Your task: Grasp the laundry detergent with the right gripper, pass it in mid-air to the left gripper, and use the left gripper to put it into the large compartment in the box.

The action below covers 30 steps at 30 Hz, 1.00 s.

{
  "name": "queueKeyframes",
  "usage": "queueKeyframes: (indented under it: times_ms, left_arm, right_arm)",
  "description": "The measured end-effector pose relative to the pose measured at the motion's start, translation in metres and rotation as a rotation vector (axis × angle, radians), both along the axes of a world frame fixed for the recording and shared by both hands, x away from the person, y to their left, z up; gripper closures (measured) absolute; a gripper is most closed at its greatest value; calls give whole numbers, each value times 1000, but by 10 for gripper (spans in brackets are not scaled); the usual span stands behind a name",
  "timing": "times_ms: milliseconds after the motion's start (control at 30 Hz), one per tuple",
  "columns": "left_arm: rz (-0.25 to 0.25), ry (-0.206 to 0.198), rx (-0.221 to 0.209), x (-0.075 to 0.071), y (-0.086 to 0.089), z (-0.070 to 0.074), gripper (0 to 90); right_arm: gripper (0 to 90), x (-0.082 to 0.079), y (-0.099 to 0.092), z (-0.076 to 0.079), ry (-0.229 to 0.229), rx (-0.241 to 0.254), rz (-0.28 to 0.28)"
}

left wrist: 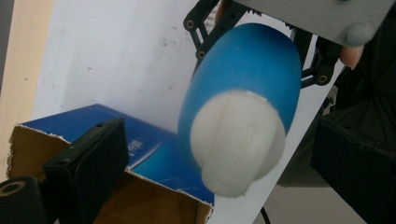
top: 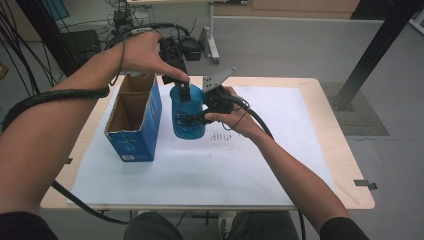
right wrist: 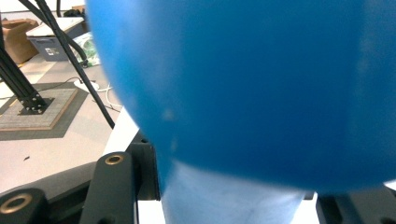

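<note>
Blue plastic bottle (top: pixel 187 112) with white cap (left wrist: pixel 238 140) held above white sheet (top: pixel 200 165), beside open blue cardboard box (top: pixel 135 117); right gripper (top: pixel 192 120) clamped on its body, likely steadying it; left gripper (top: pixel 183 92) at cap, jaws apart, probably for uncapping.

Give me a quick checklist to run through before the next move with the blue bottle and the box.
1. Right gripper shut on the blue bottle: ok, its jaws clamp the body.
2. Bottle clear of the table: ok in the left gripper view, where it hangs tilted above the white sheet.
3. White cap on the bottle: ok.
4. Left gripper gripping the cap: not ok, its jaws stand apart on either side.
5. Blue box upright with its top open: ok.
6. Room inside the box for the bottle: cannot tell.
</note>
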State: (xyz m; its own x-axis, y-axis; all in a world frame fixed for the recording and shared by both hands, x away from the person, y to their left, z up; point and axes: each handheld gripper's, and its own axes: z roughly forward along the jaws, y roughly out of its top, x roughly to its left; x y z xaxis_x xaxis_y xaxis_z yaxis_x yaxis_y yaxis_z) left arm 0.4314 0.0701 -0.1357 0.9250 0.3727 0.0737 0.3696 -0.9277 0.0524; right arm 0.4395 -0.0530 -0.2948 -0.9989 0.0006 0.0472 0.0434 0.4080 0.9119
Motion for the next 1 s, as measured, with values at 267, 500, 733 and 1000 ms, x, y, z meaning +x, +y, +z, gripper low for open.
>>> queueKeyframes:
  times_ms: [267, 500, 733, 1000]
  left_arm:
    - [-14, 14, 10, -3, -1, -4, 50]
    - [-27, 39, 32, -5, -2, -8, 50]
    - [-37, 45, 32, -6, -3, -10, 50]
    - [-38, 47, 34, -7, -3, -13, 50]
  right_arm:
    - [441, -1, 4, 2, 2, 6, 20]
    - [441, -3, 8, 7, -7, 10, 40]
    - [441, -5, 12, 10, 4, 11, 51]
    - [441, -6, 12, 13, 4, 15, 57]
